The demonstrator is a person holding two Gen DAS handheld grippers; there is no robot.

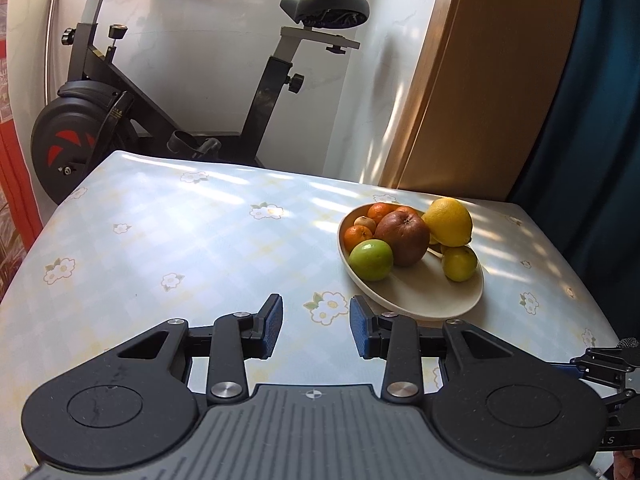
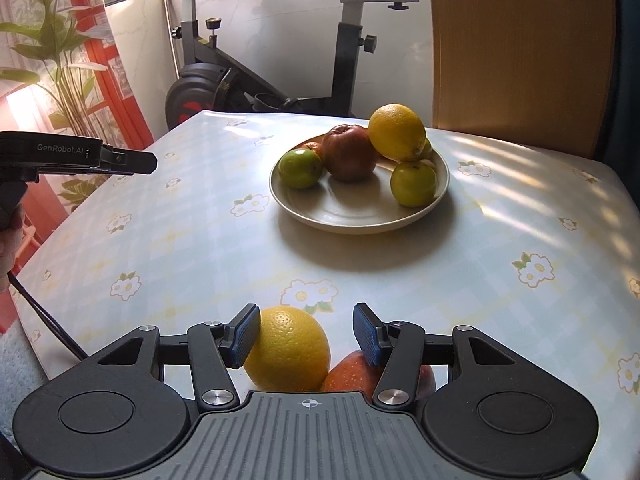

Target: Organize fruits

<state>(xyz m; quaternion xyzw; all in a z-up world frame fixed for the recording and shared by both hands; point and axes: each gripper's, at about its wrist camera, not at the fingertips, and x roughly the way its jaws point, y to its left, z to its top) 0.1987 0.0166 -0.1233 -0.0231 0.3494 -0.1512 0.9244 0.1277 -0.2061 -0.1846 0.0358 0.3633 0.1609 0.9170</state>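
Note:
A cream plate (image 1: 424, 300) (image 2: 352, 212) on the flowered table holds a dark red apple (image 1: 404, 238) (image 2: 349, 153), a yellow lemon (image 1: 449, 222) (image 2: 396, 132), two green fruits (image 1: 371, 259) (image 2: 300, 168), and small oranges (image 1: 358, 237). My left gripper (image 1: 316, 320) is open and empty, just left of the plate's near rim. My right gripper (image 2: 306, 330) is open over a yellow orange (image 2: 288, 348) and a red apple (image 2: 356, 372) lying on the table near its front edge; the left pad touches the orange.
The table (image 1: 180, 240) has a light blue checked cloth. An exercise bike (image 1: 120, 92) stands behind it by the wall. A wooden panel (image 2: 516, 48) is at the back right. The left gripper's body (image 2: 80, 160) shows at the left of the right wrist view.

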